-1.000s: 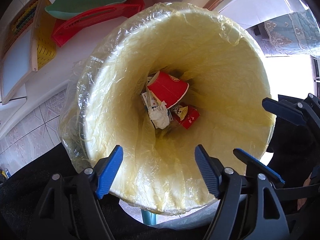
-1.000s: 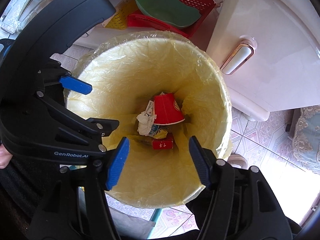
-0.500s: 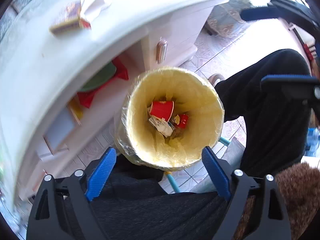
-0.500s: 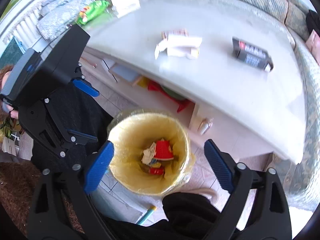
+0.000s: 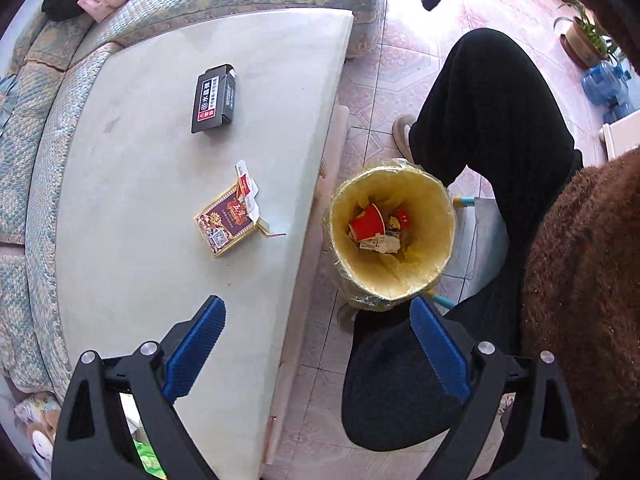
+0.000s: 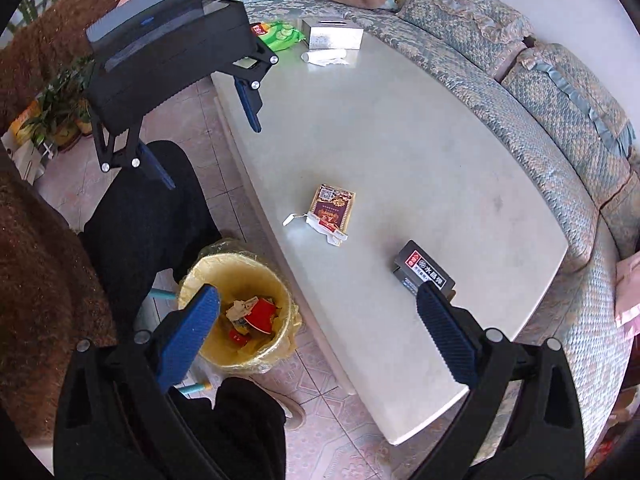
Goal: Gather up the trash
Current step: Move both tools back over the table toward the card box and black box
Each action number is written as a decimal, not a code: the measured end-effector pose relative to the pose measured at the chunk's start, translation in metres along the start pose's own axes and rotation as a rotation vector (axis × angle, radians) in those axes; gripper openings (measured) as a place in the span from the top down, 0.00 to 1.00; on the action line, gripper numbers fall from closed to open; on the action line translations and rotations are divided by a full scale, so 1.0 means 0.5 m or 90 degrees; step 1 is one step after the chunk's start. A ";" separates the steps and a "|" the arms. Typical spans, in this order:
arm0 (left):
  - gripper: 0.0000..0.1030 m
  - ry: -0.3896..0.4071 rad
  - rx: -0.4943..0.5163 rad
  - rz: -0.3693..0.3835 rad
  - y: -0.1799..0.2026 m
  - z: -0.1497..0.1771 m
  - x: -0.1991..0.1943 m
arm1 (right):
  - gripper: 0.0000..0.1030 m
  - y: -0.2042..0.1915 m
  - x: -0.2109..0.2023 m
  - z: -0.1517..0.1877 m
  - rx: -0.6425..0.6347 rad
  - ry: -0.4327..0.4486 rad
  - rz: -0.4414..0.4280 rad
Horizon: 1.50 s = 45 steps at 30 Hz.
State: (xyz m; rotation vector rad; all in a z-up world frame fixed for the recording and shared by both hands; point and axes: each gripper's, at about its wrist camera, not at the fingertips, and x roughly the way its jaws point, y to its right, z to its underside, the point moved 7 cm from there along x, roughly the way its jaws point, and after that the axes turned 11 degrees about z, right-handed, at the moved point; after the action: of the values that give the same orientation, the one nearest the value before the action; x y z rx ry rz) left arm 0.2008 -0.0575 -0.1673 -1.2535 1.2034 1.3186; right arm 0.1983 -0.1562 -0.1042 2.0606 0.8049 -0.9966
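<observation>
Pale stone-look bench [image 6: 400, 152], long and curved, edged by a blue patterned sofa [image 6: 540, 92]; pink tiled floor [image 5: 380, 68] alongside. Your left gripper [image 5: 316, 356] and right gripper [image 6: 316, 340] both hold their jaws wide, gripping nothing. Ahead of your left jaws lies a maroon-and-gold carton [image 5: 226, 224], flap torn open; beyond it, a black box [image 5: 212, 98] with white Chinese lettering I can't make out. Yellow-lined bin [image 5: 432, 200] stands on the floor beside the bench, holding a red cup [image 5: 367, 222] and scraps.
</observation>
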 end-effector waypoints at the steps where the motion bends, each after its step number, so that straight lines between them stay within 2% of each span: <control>1: 0.11 -0.004 0.011 -0.005 -0.004 -0.003 -0.007 | 0.06 0.011 0.006 -0.005 -0.014 -0.006 -0.002; 6: 0.11 0.007 0.047 0.024 -0.042 -0.027 -0.025 | 0.06 0.053 0.036 -0.012 -0.053 -0.042 -0.026; 9: 0.11 -0.010 0.070 0.026 -0.063 -0.035 -0.014 | 0.06 0.080 0.052 -0.016 -0.068 -0.062 -0.032; 12: 0.11 -0.035 0.093 0.051 -0.070 -0.041 0.007 | 0.06 0.103 0.063 -0.016 -0.074 -0.085 -0.046; 15: 0.11 -0.050 0.101 0.074 -0.083 -0.046 0.018 | 0.06 0.120 0.081 -0.027 -0.084 -0.092 -0.055; 22: 0.11 -0.044 0.129 0.101 -0.112 -0.061 0.047 | 0.06 0.143 0.129 -0.038 -0.107 -0.100 -0.075; 25: 0.11 -0.067 0.146 0.093 -0.128 -0.064 0.079 | 0.06 0.149 0.161 -0.040 -0.111 -0.108 -0.084; 30: 0.11 -0.084 0.146 0.114 -0.160 -0.069 0.126 | 0.07 0.158 0.211 -0.033 -0.099 -0.122 -0.116; 36: 0.11 -0.111 0.170 0.118 -0.181 -0.071 0.186 | 0.06 0.156 0.283 -0.010 -0.108 -0.154 -0.134; 45: 0.11 -0.115 0.175 0.130 -0.218 -0.080 0.235 | 0.06 0.162 0.368 0.003 -0.123 -0.181 -0.157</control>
State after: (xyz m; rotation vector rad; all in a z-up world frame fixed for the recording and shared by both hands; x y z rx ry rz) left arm 0.3067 -0.0876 -0.2905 -0.8154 1.3555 1.3285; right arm 0.3538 -0.1613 -0.2317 1.6373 0.9765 -1.2598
